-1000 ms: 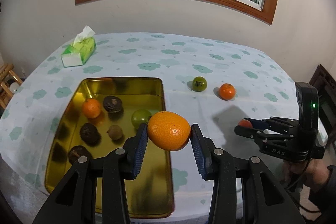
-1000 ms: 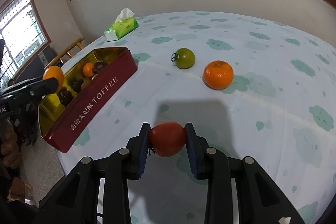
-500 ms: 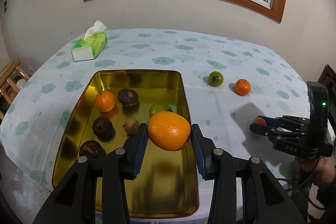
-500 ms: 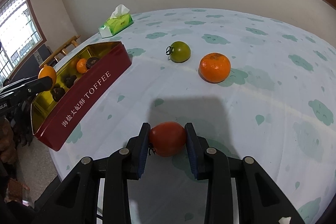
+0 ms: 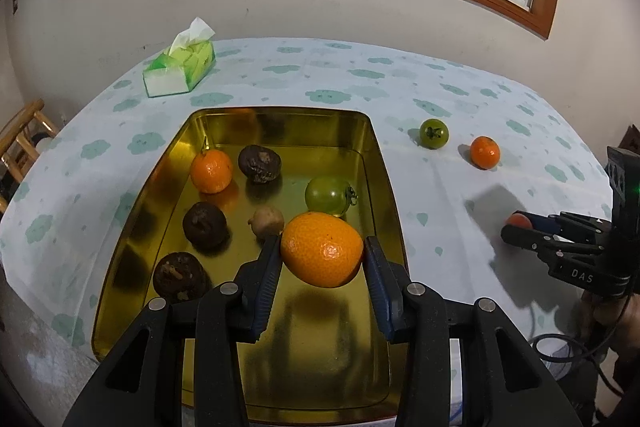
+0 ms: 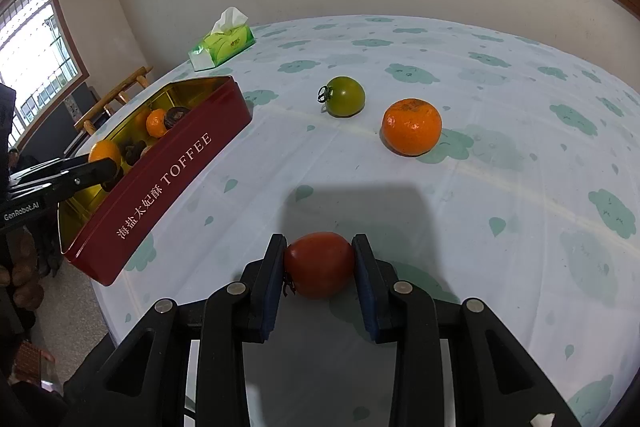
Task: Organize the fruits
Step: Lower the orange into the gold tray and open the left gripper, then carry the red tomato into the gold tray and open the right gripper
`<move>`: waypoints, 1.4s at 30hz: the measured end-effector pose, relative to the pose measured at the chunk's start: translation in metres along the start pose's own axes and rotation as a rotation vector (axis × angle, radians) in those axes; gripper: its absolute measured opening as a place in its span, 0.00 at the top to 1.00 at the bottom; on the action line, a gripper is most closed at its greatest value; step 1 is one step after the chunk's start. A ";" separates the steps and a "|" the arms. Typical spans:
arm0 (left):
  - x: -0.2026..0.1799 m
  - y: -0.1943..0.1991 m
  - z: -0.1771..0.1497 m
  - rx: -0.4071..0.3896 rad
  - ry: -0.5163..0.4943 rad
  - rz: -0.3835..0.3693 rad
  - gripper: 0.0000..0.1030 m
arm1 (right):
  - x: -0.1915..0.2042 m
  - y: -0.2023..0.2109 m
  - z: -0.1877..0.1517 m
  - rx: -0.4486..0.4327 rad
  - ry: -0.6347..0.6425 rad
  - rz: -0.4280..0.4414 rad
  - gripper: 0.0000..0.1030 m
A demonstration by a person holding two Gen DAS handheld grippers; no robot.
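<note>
My left gripper (image 5: 322, 259) is shut on a large orange (image 5: 322, 249) and holds it above the near part of the gold-lined red toffee tin (image 5: 380, 163). The tin holds a small orange (image 5: 211, 171), a green tomato (image 5: 328, 195), several dark brown fruits and a small tan one. My right gripper (image 6: 320, 269) is shut on a red tomato (image 6: 320, 264) just above the tablecloth. A green tomato (image 6: 343, 96) and an orange (image 6: 411, 126) lie loose on the table beyond it. The tin (image 6: 168, 179) shows at the left in the right wrist view.
A green tissue pack (image 5: 180, 71) sits at the far left of the round table with its cloud-print cloth (image 5: 320, 75). A wooden chair (image 5: 20, 139) stands off the table's left edge. The wall and a window are behind.
My left gripper has moved left over the tin with the large orange. My right gripper still holds the red tomato low over the cloth, shifted slightly.
</note>
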State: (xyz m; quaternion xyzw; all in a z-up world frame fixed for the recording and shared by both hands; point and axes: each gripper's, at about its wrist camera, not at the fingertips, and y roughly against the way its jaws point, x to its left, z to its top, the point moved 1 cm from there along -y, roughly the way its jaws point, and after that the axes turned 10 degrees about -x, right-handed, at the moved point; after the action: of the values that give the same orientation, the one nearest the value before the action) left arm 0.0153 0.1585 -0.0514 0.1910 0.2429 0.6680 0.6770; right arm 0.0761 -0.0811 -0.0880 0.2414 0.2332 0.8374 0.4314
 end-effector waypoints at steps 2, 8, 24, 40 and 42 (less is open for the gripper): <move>0.001 -0.002 -0.001 0.004 -0.001 0.000 0.59 | 0.000 0.000 0.000 0.000 0.000 0.001 0.70; 0.005 -0.007 -0.003 0.018 0.019 0.000 0.59 | 0.001 0.000 0.000 -0.001 0.001 -0.001 0.70; 0.017 0.004 0.007 -0.048 0.073 0.012 0.31 | 0.003 0.000 -0.001 -0.004 0.007 0.002 0.70; 0.060 0.058 -0.009 -0.102 0.081 0.252 0.29 | 0.043 0.016 0.021 -0.040 0.064 0.086 0.70; 0.064 0.065 -0.011 -0.115 0.074 0.286 0.25 | 0.062 0.016 0.029 -0.043 0.083 0.137 0.70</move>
State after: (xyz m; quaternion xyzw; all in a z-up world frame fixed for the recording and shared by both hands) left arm -0.0441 0.2237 -0.0269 0.1598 0.1991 0.7770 0.5754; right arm 0.0521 -0.0320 -0.0429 0.2124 0.2160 0.8790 0.3682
